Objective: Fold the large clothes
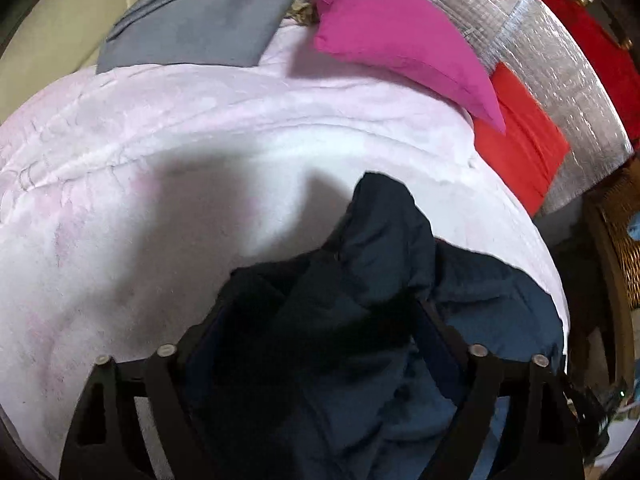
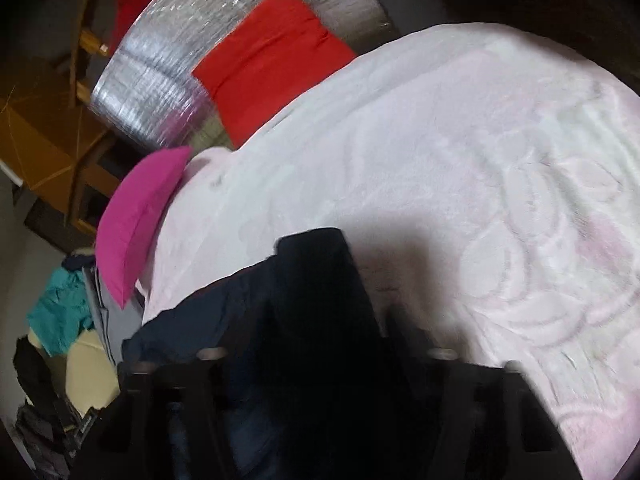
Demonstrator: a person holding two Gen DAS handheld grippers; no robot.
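A dark navy garment point(image 1: 384, 264) is bunched between the fingers of my left gripper point(image 1: 324, 300), which is shut on it above a pale pink embossed blanket point(image 1: 160, 184). The cloth covers the fingertips. In the right wrist view the same navy garment point(image 2: 316, 296) fills the gap of my right gripper point(image 2: 320, 332), which is shut on it above the pink blanket point(image 2: 480, 184). The garment hangs down toward both cameras. The right view is blurred.
A magenta pillow point(image 1: 392, 36) and a red cushion point(image 1: 520, 140) lie at the blanket's far edge, against a silver foil mat point(image 1: 560, 80). Folded grey cloth point(image 1: 200, 16) lies at the back left. A wicker basket point(image 1: 624, 240) stands on the right. Teal cloth point(image 2: 60, 312) lies left.
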